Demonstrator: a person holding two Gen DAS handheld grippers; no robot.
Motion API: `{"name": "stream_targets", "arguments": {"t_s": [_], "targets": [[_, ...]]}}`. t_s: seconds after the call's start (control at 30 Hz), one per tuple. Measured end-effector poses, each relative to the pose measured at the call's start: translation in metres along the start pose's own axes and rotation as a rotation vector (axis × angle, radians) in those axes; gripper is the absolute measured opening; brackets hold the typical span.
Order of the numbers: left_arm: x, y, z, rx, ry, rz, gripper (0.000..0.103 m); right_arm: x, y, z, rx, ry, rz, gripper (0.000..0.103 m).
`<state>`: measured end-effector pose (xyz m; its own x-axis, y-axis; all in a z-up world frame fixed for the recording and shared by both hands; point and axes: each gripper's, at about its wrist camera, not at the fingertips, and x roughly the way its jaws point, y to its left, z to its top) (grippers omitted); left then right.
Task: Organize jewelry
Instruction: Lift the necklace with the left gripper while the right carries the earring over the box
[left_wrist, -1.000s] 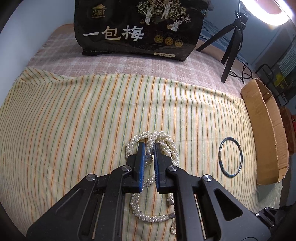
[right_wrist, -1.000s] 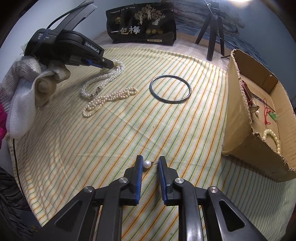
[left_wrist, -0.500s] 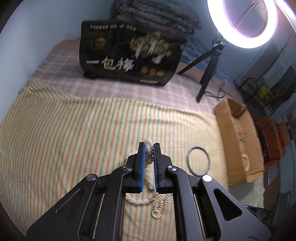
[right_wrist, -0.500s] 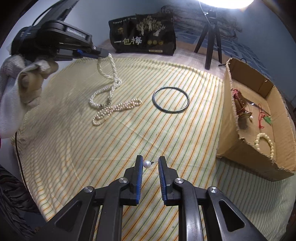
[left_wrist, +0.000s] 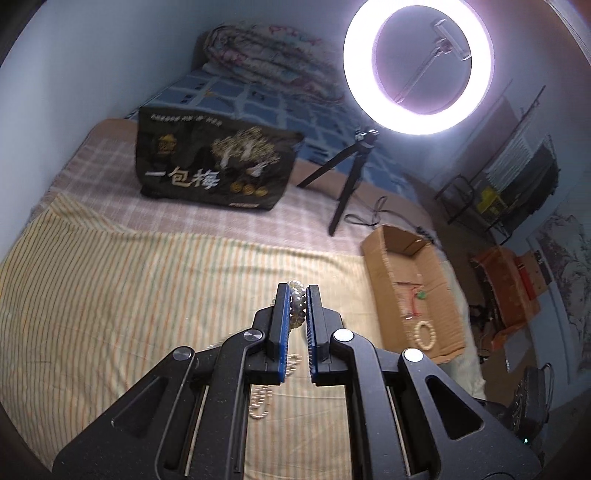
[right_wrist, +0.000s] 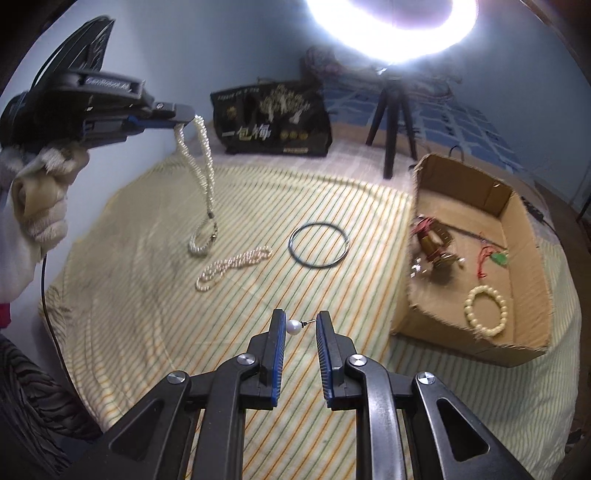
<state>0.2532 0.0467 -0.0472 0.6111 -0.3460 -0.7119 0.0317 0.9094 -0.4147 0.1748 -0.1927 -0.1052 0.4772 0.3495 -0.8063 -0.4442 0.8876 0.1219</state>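
My left gripper is shut on a white pearl necklace. In the right wrist view that gripper is raised at the upper left and the necklace hangs from it, its lower end touching the striped cloth. My right gripper is shut on a pearl stud earring, held above the cloth. A second pearl strand and a dark bangle lie on the cloth. The open cardboard box stands at the right.
The box holds a cream bead bracelet, a green pendant on red cord and a brown ornament. A black printed bag and a ring-light tripod stand at the back. The striped cloth covers the bed.
My left gripper has risen and lifted the pearl necklace, so most of it hangs free. My right gripper has risen slightly, still holding the earring.
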Motion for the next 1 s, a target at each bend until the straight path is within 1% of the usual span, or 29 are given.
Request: {"name": "stream_targets", "arguments": {"t_s": [0.23,0.47,0.77,1.0], "targets": [[-0.015,-0.034,0.01,0.03,-0.037,-0.071,0.006,-0.025,-0.025,0.013,0.059,-0.06,-0.02,0.015],[-0.01,-0.071,0.024,0.071,-0.044,-0.117,0.006,-0.043,-0.059,0.017,0.129,-0.097,-0.061,0.015],[0.005,-0.131,0.047,0.133,-0.057,-0.16,0.006,-0.051,-0.093,0.013,0.187,-0.1,-0.087,0.015],[0.023,-0.167,0.059,0.175,-0.05,-0.177,0.006,-0.052,-0.115,0.009,0.221,-0.097,-0.102,0.015]]}}
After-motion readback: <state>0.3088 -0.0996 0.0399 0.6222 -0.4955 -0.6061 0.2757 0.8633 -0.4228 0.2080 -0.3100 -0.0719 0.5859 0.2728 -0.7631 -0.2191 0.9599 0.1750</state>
